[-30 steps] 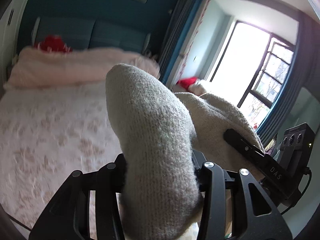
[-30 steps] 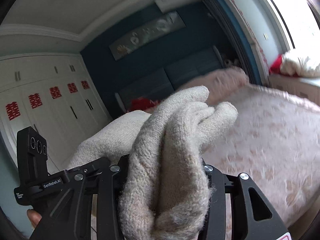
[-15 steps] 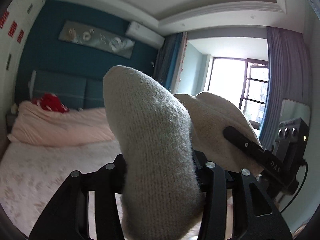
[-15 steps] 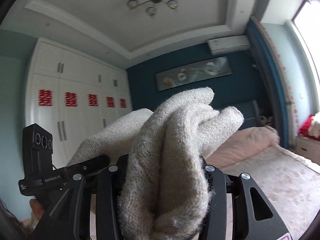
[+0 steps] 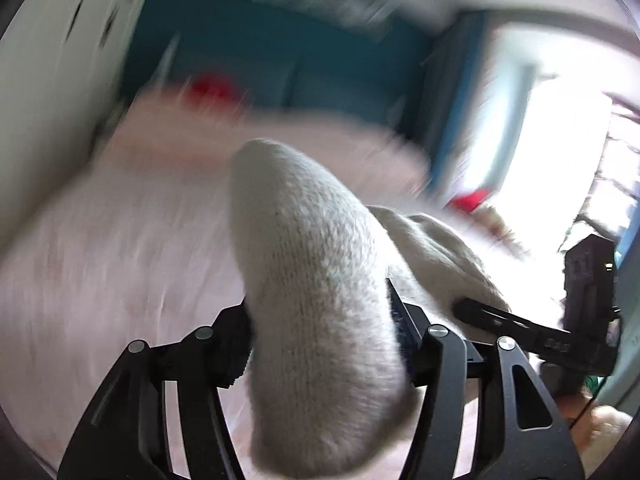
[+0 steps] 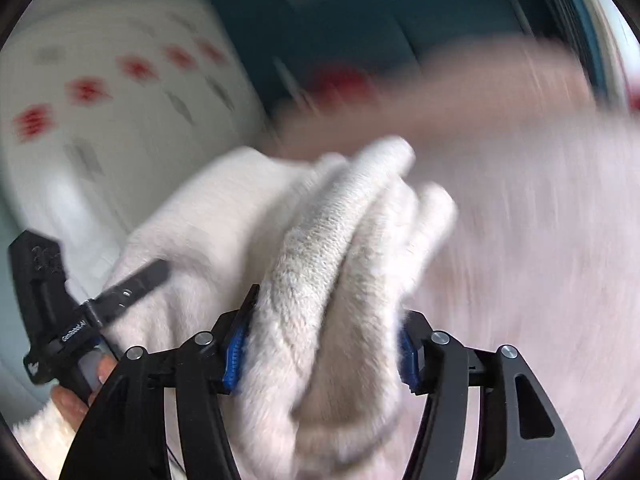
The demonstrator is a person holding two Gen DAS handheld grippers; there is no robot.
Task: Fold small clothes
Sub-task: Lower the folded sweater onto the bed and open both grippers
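Observation:
A cream knitted garment is held up in the air between both grippers. My left gripper is shut on one bunched edge of it, which sticks out past the fingers. My right gripper is shut on another bunched, fluffy edge of the same garment. The knit stretches between the two; the other gripper shows at the right of the left wrist view and at the left of the right wrist view. Both views are blurred by motion.
A bed with a pink floral cover lies below and ahead, with a pink duvet and red pillow at the headboard. White wardrobes stand to the left, a bright window to the right.
Both grippers have swung from pointing up at the ceiling and wall down towards the bed, still holding the garment. The grip on the knit is unchanged.

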